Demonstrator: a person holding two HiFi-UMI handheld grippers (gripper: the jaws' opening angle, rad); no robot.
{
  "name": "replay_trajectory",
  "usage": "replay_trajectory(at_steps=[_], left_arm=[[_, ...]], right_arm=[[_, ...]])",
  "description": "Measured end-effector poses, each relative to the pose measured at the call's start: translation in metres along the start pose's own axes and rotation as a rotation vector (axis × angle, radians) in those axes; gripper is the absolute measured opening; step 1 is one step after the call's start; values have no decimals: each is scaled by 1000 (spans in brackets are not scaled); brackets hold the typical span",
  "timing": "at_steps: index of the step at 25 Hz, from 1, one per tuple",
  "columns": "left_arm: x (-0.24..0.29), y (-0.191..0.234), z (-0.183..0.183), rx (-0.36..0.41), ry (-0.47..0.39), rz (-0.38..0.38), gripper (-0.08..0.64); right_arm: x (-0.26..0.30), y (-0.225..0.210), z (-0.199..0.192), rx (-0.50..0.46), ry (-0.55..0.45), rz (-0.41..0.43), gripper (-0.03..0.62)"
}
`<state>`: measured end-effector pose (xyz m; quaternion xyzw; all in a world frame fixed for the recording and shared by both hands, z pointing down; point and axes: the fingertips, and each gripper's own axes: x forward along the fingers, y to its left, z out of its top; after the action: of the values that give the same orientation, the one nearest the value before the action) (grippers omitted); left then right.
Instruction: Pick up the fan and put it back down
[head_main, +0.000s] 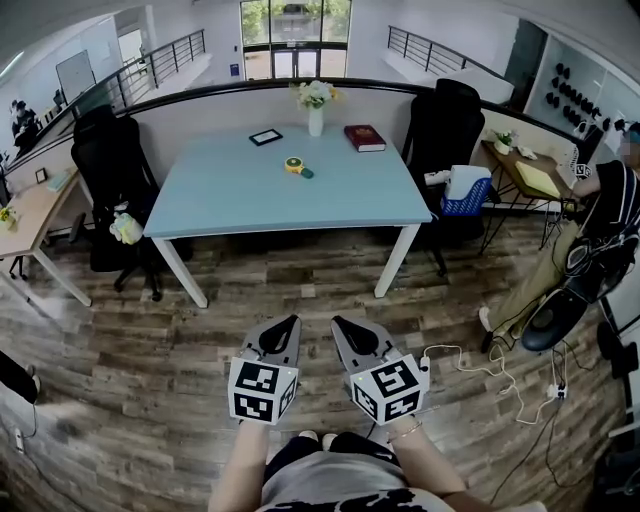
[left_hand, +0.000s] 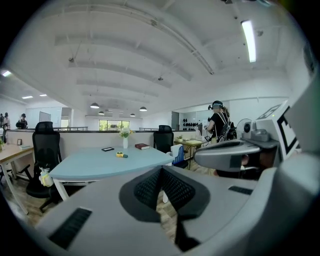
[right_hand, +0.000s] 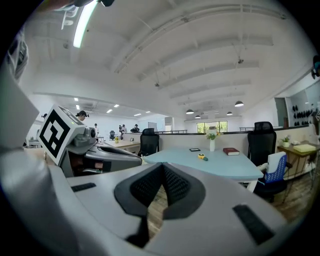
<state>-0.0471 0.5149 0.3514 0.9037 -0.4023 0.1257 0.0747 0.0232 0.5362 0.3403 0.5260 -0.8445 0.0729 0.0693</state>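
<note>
The left hand-held gripper (head_main: 289, 324) and the right hand-held gripper (head_main: 341, 324) sit side by side near the person's body, tipped slightly downward. Both have their jaws together and hold nothing. The small round yellow fan (head_main: 295, 165) lies well ahead of them on the pale blue rectangular table (head_main: 230, 205).

The left gripper (head_main: 289, 322) and the right gripper (head_main: 341, 322) look alike. Each has a smooth, pale grey shell that narrows to a point at the front. The fingers (left_hand: 146, 191) are black and covered in a fine ribbed grid. Short dark strips (right_hand: 252, 223) are set into the grey shells. At the rear of each gripper sits a white cube (head_main: 262, 390) printed with black square markers. A thin bracelet (head_main: 405, 432) circles the person's right wrist. The top (head_main: 318, 492) is light grey with black patterning along its lower edge.
</note>
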Motion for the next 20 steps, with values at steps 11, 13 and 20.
replay_trajectory(at_steps=[11,13,20], left_arm=[[-6,11,-1,17,-23,-56,11],[-7,17,-4,14,-21,-65,11],[-6,32,-15,16,2,-83,11]], right_arm=[[14,11,-6,-36,7,-29,100],[17,13,-5,-36,-11,-42,114],[31,7,-4,-41,-58,-130,338]])
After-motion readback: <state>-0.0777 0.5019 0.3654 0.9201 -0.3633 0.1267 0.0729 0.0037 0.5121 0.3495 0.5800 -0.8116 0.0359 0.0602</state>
